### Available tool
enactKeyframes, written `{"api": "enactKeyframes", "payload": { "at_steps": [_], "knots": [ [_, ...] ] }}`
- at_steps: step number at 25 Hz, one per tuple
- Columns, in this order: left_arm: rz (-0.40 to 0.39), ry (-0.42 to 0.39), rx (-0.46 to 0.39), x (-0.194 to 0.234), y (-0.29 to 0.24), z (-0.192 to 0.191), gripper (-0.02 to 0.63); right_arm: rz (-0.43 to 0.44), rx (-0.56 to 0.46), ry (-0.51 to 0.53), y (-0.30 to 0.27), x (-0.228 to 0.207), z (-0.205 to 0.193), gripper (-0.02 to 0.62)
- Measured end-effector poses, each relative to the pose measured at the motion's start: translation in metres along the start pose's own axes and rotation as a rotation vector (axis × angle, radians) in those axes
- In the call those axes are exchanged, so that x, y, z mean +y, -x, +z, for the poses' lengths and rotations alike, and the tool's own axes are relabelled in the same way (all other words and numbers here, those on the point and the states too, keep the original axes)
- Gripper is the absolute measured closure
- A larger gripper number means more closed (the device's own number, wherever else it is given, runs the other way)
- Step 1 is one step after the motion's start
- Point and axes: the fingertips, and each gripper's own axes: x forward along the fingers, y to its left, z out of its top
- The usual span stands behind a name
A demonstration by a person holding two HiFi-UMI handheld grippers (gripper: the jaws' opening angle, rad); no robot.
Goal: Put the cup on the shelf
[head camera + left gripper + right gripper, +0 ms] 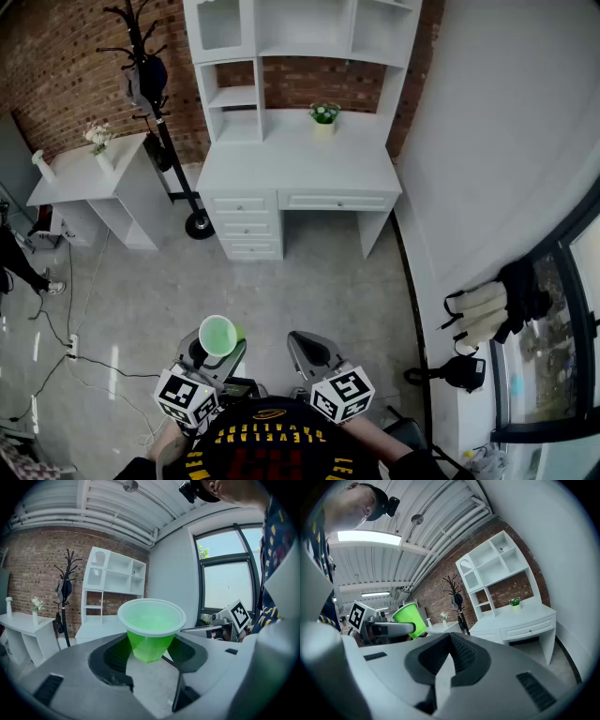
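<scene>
Close to the person's chest, at the near end of the room, the left gripper [150, 657] holds the green cup [150, 630] upright. Its jaws stand fairly wide, with the dark pads pressed against the cup's tapered lower wall on both sides. The cup's white-edged rim sits above the jaws, its mouth faces up, and no contents can be made out inside.

Just to the right, the right gripper [449, 641] has its jaws drawn together with nothing between them. It hangs level with the left one and apart from the cup.

Across an open stretch of grey floor [309, 281], against the far brick wall [66, 56], stands a white desk [300, 169] with a shelf unit [234, 97] rising from its back. The cup is well apart from it. A small potted plant [324, 112] sits on the desk toward the right.

Left of the desk is a black coat rack [141, 56], and further left a low white side table [75, 173] with a vase of flowers [98, 141]. A window [553, 337] runs along the right wall.
</scene>
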Motion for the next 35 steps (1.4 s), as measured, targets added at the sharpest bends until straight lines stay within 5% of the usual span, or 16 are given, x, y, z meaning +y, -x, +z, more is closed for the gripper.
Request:
{"api": "enactKeyframes", "payload": {
  "at_steps": [12, 20, 35],
  "knots": [
    [0.034, 0.022, 0.041, -0.022, -0.012, -0.008, 0.360, 0.021, 0.026, -0.102, 0.011, -0.023, -0.013, 0.592],
    [0.059, 0.056, 0.071, 0.004, -0.020, -0.018, 0.360, 0.023, 0.061, -0.131, -0.012, -0.031, -0.020, 0.592],
    [-0.038, 0.058, 0.033, 0.146, -0.102, 0.008, 0.360, -0.084, 0.075, -0.066, -0.152, -0.074, 0.015, 0.592]
  ]
}}
